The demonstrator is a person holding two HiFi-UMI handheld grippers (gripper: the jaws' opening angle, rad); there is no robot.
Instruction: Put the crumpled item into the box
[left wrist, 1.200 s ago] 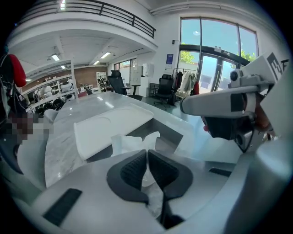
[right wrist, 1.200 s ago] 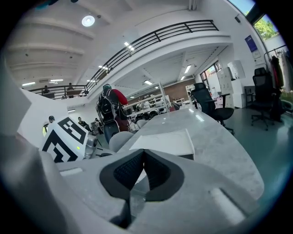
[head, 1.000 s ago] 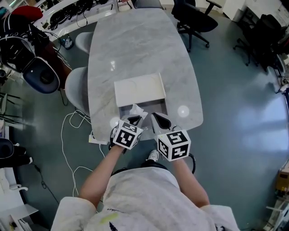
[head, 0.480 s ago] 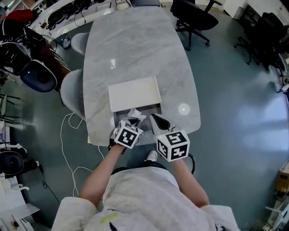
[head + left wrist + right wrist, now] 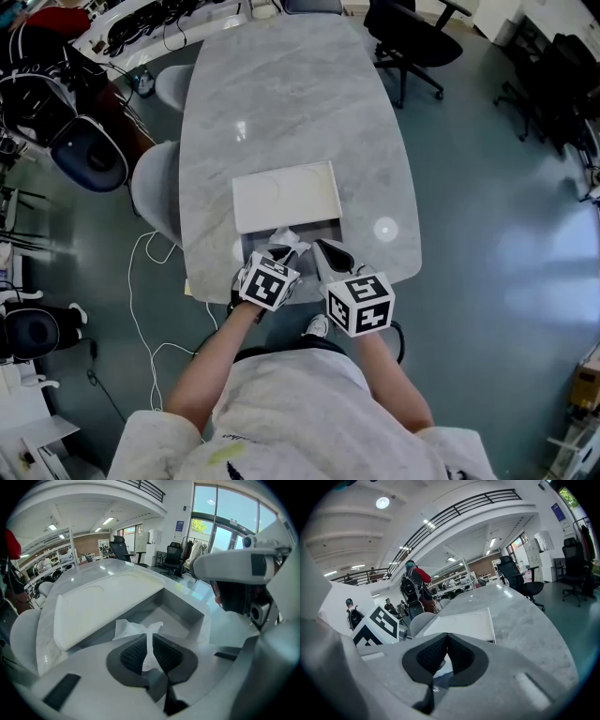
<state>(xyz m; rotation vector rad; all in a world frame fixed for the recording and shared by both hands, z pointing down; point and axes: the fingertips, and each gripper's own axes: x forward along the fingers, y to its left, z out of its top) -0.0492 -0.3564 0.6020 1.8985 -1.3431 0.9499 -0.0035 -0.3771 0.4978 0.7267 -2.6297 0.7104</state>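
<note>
A white crumpled tissue (image 5: 140, 629) (image 5: 284, 240) is pinched in my left gripper (image 5: 150, 645) (image 5: 278, 253), which is shut on it just over the near part of the open grey box (image 5: 322, 230) (image 5: 180, 616). The box's white lid (image 5: 285, 195) (image 5: 105, 602) (image 5: 464, 624) lies over its far side. My right gripper (image 5: 328, 253) (image 5: 446, 653) hovers just right of the left one, its jaws closed together with nothing between them. Both grippers hang at the near end of the marble table (image 5: 291, 103).
Grey chairs (image 5: 155, 187) stand at the table's left side, and a black office chair (image 5: 412, 42) at the far right. A white cable (image 5: 141, 281) trails on the floor to the left. Shelves with dark gear (image 5: 56, 112) line the left.
The box and lid sit slightly nearer the grippers in the view than a second ago. The left gripper still holds the tissue, now over the box's near part.
</note>
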